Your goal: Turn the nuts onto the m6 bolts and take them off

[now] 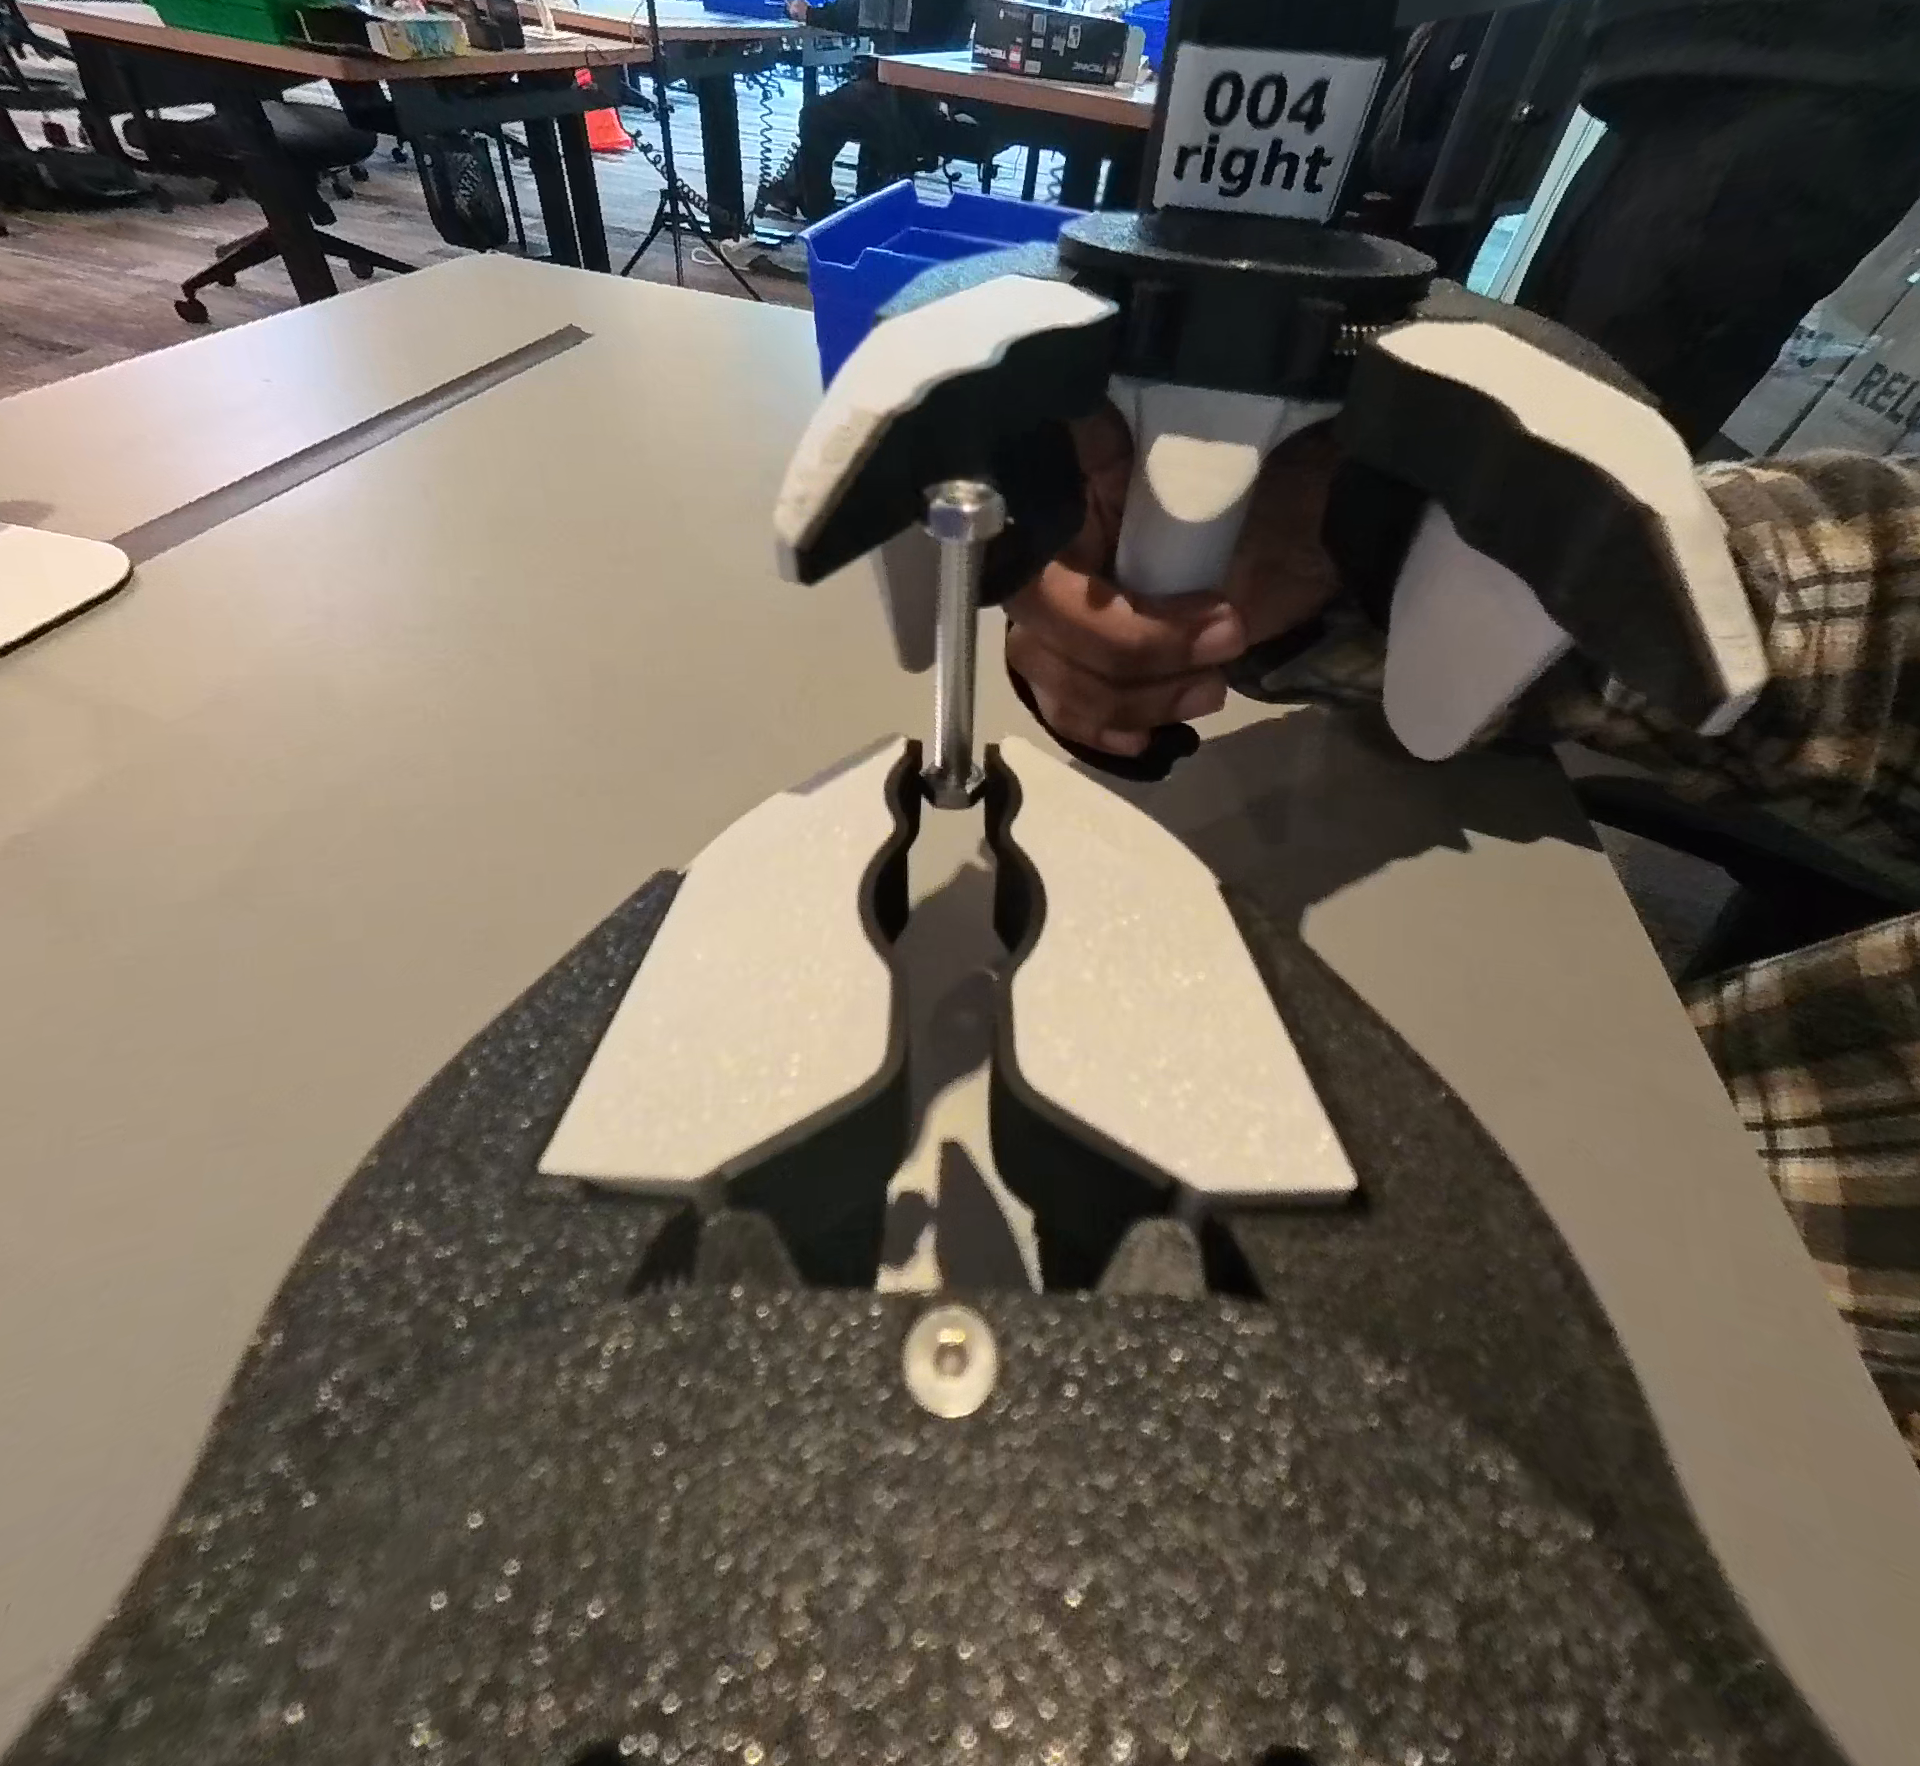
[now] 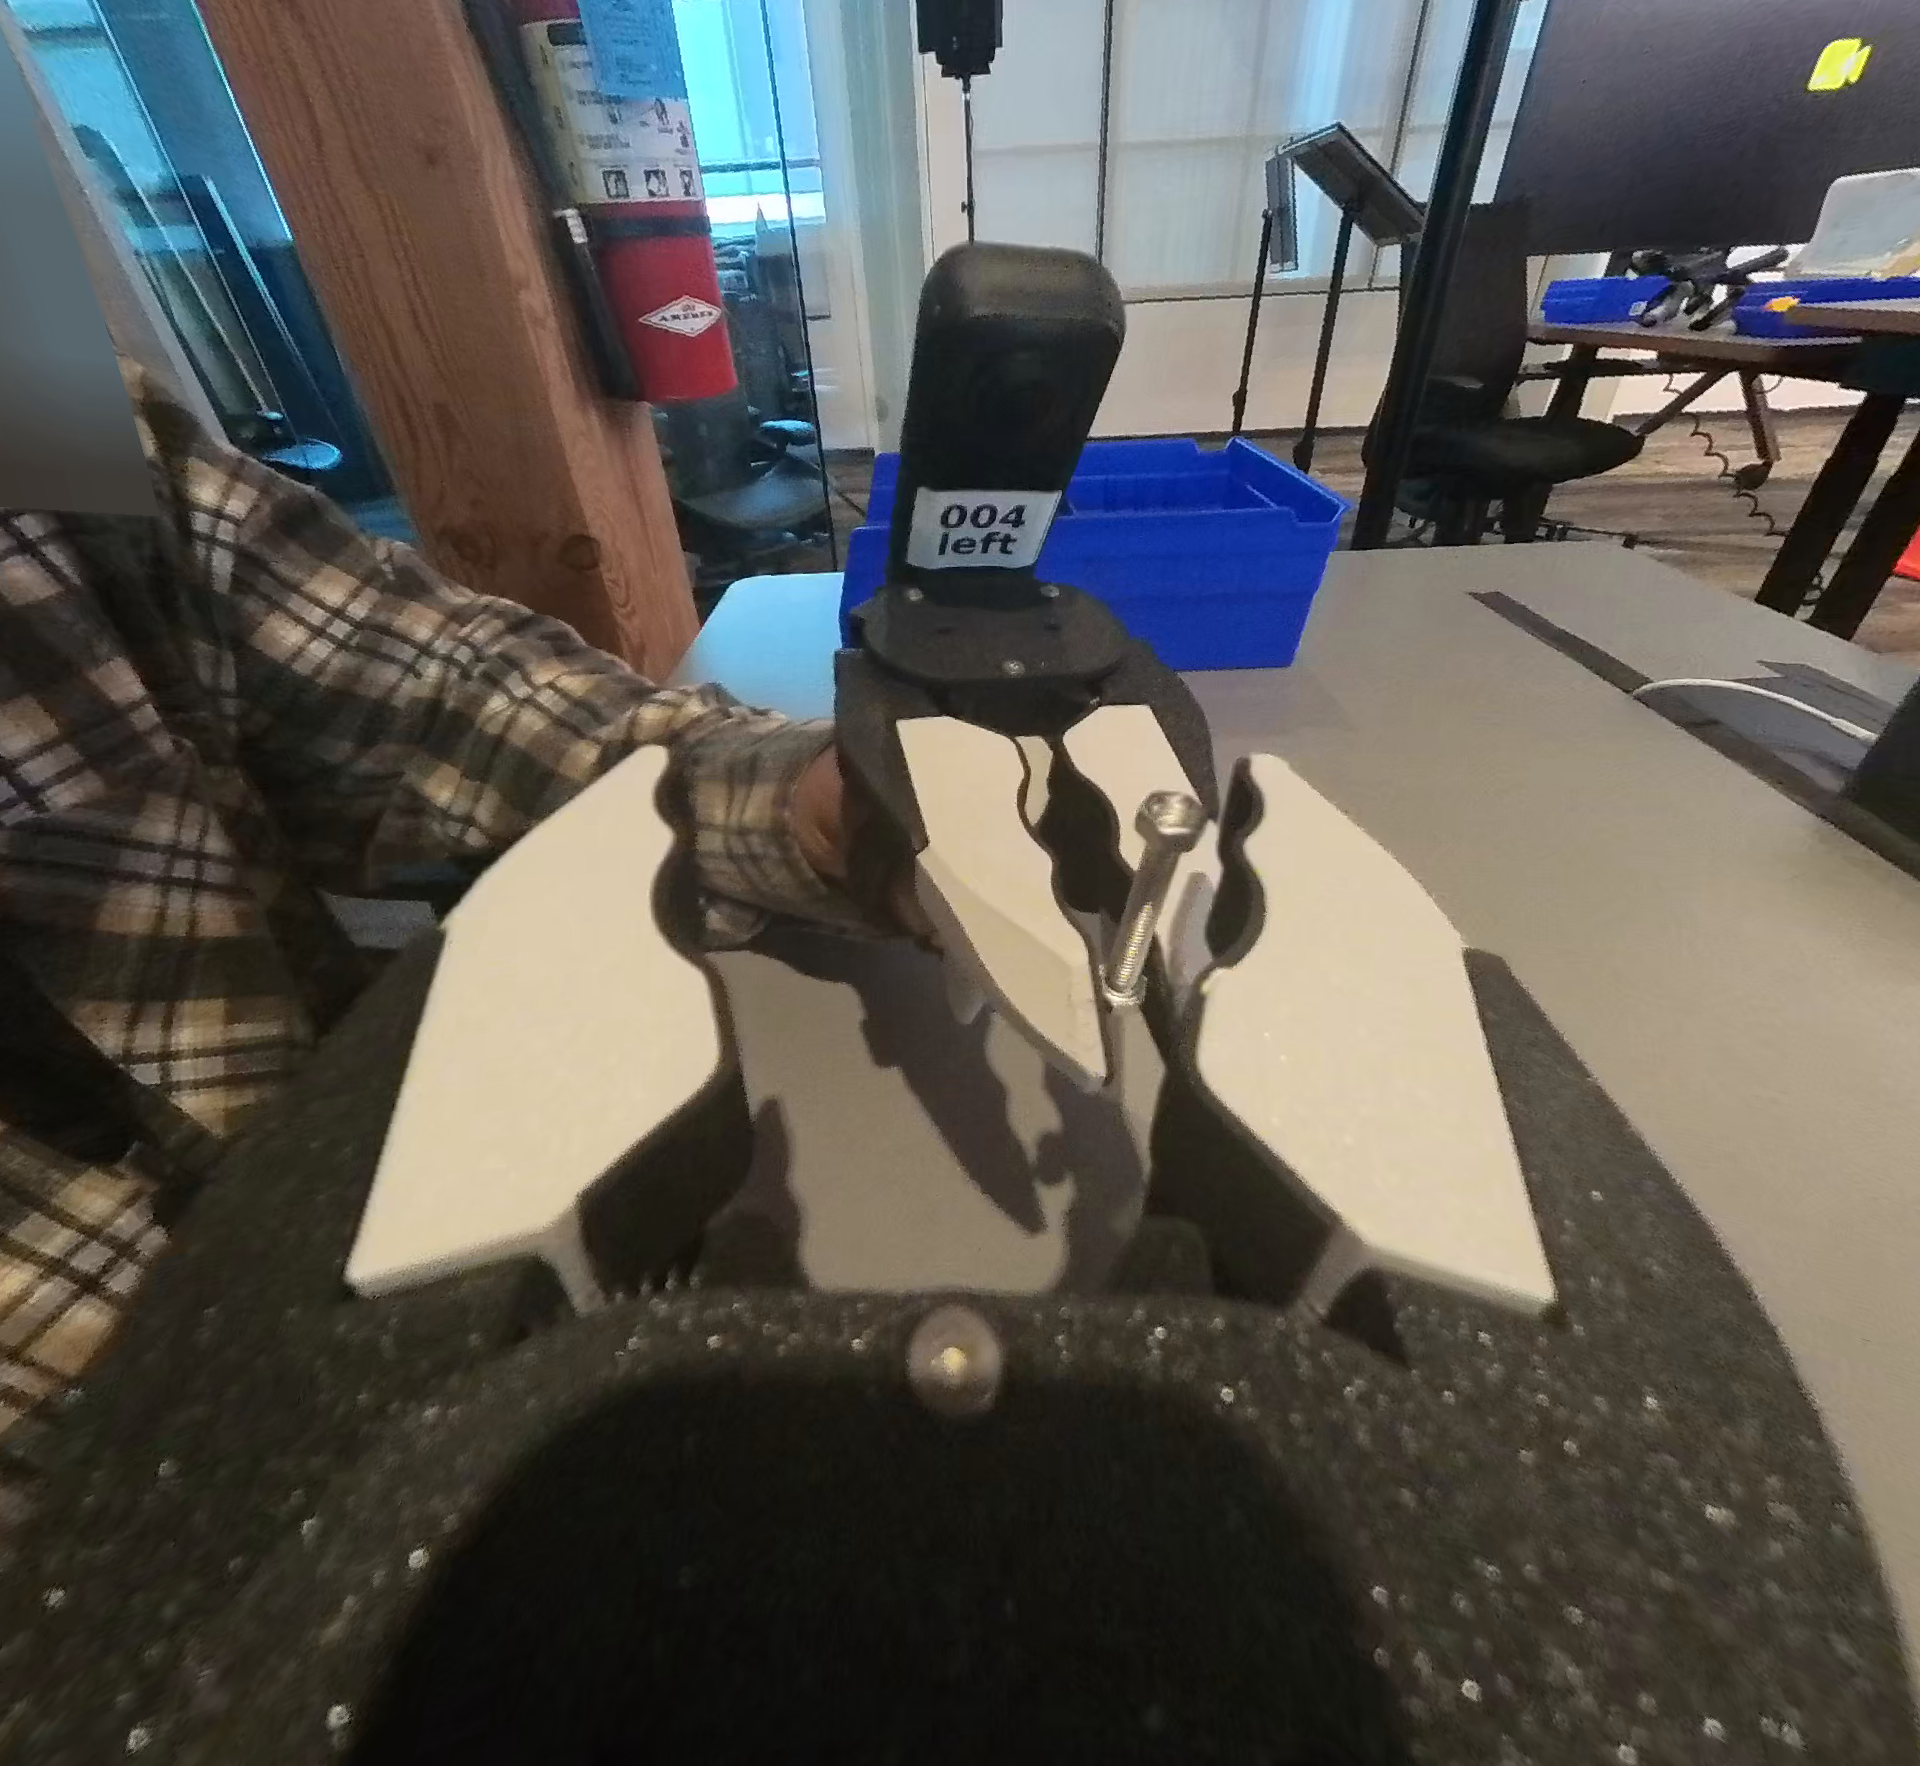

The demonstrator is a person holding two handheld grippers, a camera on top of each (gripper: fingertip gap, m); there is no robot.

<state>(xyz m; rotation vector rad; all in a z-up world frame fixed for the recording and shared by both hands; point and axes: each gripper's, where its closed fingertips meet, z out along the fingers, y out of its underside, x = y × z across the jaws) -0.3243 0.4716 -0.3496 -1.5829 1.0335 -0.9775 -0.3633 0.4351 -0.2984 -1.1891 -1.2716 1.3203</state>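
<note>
While my left tongs (image 1: 951,771) pinch the lower nut (image 1: 953,789), the bolt (image 1: 954,651) stands upright from them, long axis vertical, hex end (image 1: 964,511) up top. Right tongs (image 2: 951,843) are spread wide and hold nothing; the bolt sits between their fingers, close to one finger (image 2: 1236,869), so right is nearer that top end. Count: 1 bolt, 2 hex ends (can't tell head from nut), 1 blue bin (image 2: 1195,563) at the desk (image 1: 416,677) edge.

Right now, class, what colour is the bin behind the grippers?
Blue bin; clearest in the right wrist view.
</note>
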